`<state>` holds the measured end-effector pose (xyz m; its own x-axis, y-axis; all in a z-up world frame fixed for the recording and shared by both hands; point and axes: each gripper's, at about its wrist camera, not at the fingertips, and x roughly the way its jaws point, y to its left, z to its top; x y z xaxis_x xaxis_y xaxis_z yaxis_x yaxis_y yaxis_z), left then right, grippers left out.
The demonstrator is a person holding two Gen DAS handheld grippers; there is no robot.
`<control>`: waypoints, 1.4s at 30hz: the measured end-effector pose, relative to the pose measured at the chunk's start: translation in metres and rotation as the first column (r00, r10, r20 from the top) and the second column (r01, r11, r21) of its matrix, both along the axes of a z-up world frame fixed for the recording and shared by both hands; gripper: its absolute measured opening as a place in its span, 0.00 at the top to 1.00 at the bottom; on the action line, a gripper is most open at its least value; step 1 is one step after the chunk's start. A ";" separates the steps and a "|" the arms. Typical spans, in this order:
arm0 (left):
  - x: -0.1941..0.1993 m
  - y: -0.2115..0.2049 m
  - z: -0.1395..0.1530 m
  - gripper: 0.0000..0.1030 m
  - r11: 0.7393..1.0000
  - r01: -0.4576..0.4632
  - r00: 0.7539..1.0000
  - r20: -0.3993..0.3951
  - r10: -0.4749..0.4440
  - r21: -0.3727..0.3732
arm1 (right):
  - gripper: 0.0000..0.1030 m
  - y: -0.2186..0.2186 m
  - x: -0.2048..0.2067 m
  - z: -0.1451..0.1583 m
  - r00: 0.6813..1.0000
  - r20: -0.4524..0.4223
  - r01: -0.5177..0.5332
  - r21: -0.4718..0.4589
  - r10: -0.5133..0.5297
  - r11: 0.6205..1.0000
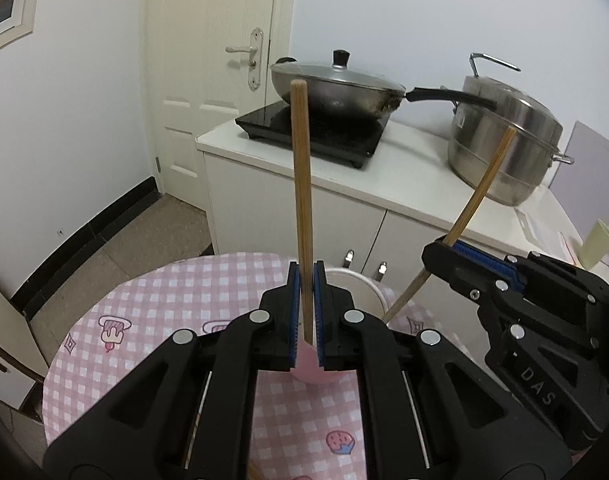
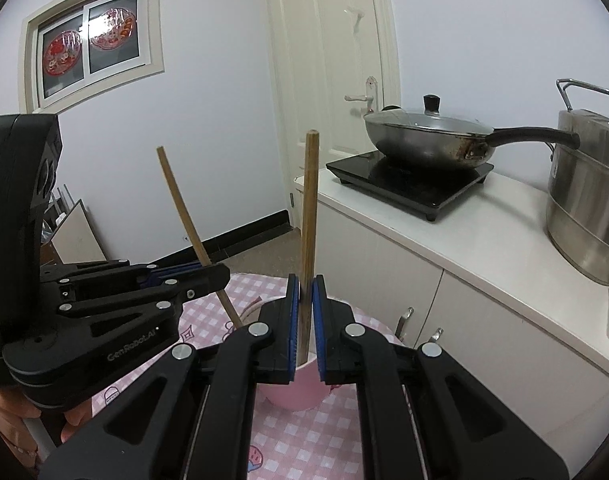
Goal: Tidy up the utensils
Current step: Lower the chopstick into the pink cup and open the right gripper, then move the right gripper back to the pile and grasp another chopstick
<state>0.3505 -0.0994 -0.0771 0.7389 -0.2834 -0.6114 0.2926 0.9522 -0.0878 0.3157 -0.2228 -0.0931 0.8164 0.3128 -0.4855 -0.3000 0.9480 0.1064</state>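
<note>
Both grippers, left [image 1: 304, 312] and right [image 2: 304, 320], clamp one chopstick [image 1: 302, 200] each, upright, tips directly over the pink cup [image 2: 292, 388] below.

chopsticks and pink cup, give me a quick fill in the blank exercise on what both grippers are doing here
1. Each gripper is shut on one wooden ____.
2. The left gripper holds its chopstick with the lower end inside the ____ cup.
3. The right gripper holds its chopstick nearly ____.
4. The wok on the cooktop is covered by a ____.

Missing words: chopstick; pink; upright; lid
</note>
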 end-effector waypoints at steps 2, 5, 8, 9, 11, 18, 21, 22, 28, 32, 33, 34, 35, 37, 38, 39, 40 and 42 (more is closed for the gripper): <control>-0.003 0.000 0.001 0.89 1.000 0.002 1.000 -0.006 -0.002 0.011 | 0.91 0.000 -0.001 0.000 1.000 -0.009 -0.001 0.002 0.001 1.000; -0.012 0.004 0.005 0.39 0.999 -0.037 0.999 0.032 0.036 0.021 | 0.80 0.000 -0.005 0.000 1.000 -0.015 0.003 0.008 -0.002 1.000; -0.020 0.011 0.010 0.38 0.999 -0.031 0.999 0.035 0.031 0.009 | 0.72 -0.003 -0.010 0.002 1.000 -0.019 0.009 0.021 -0.008 1.000; -0.021 0.012 0.010 0.38 0.999 -0.035 0.999 0.036 0.035 0.016 | 0.66 -0.004 -0.013 0.003 1.000 -0.018 0.010 0.021 -0.010 1.000; -0.028 0.014 0.012 0.38 0.999 -0.040 0.998 0.045 0.038 0.036 | 0.61 -0.004 -0.017 0.005 1.000 -0.013 0.015 0.025 -0.015 1.000; -0.057 0.027 0.022 0.36 0.995 -0.072 0.994 0.083 0.066 0.064 | 0.59 -0.001 -0.039 0.014 1.000 0.005 0.011 0.018 -0.012 1.000; -0.075 0.036 0.029 0.34 0.993 -0.092 0.991 0.108 0.084 0.071 | 0.56 0.001 -0.049 0.018 1.000 0.014 0.010 0.020 -0.010 1.000; -0.081 0.039 0.031 0.34 0.992 -0.100 0.989 0.115 0.091 0.074 | 0.55 0.002 -0.054 0.019 1.000 0.018 0.006 0.018 -0.007 1.000; -0.118 0.063 0.034 0.32 0.985 -0.128 0.985 0.130 0.112 0.117 | 0.53 0.013 -0.082 0.023 0.999 0.037 -0.020 -0.005 0.020 1.000; -0.137 0.090 0.028 0.32 0.982 -0.147 0.986 0.094 0.136 0.117 | 0.53 0.025 -0.096 0.022 0.998 0.033 -0.050 -0.019 0.051 0.999; -0.142 0.099 0.025 0.32 0.980 -0.156 0.986 0.081 0.147 0.122 | 0.53 0.029 -0.099 0.021 0.998 0.031 -0.059 -0.025 0.060 0.998; -0.144 0.105 0.023 0.32 0.979 -0.162 0.985 0.074 0.153 0.124 | 0.53 0.032 -0.101 0.021 0.997 0.028 -0.065 -0.029 0.066 0.997; -0.147 0.111 0.020 0.32 0.978 -0.168 0.985 0.063 0.161 0.126 | 0.53 0.037 -0.104 0.019 0.997 0.025 -0.073 -0.034 0.074 0.997; -0.152 0.121 0.015 0.32 0.976 -0.176 0.984 0.046 0.172 0.127 | 0.53 0.046 -0.106 0.014 0.996 0.012 -0.091 -0.043 0.092 0.995; -0.154 0.126 0.012 0.32 0.976 -0.180 0.983 0.039 0.177 0.124 | 0.53 0.051 -0.108 0.012 0.995 0.005 -0.098 -0.049 0.098 0.994; -0.155 0.128 0.010 0.32 0.976 -0.181 0.984 0.030 0.178 0.124 | 0.53 0.056 -0.108 0.008 0.994 -0.007 -0.107 -0.056 0.107 0.993; -0.155 0.132 0.006 0.32 0.976 -0.180 0.984 0.016 0.180 0.125 | 0.53 0.060 -0.109 0.005 0.994 -0.016 -0.113 -0.060 0.112 0.992; -0.156 0.136 -0.001 0.32 0.975 -0.179 0.983 -0.007 0.182 0.129 | 0.53 0.068 -0.109 -0.004 0.991 -0.045 -0.126 -0.072 0.123 0.989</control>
<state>0.1946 0.0363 -0.0782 0.7585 -0.0654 -0.6483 0.1145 0.9929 0.0337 0.2071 -0.1544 -0.0968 0.7524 0.3723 -0.5434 -0.4129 0.9093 0.0512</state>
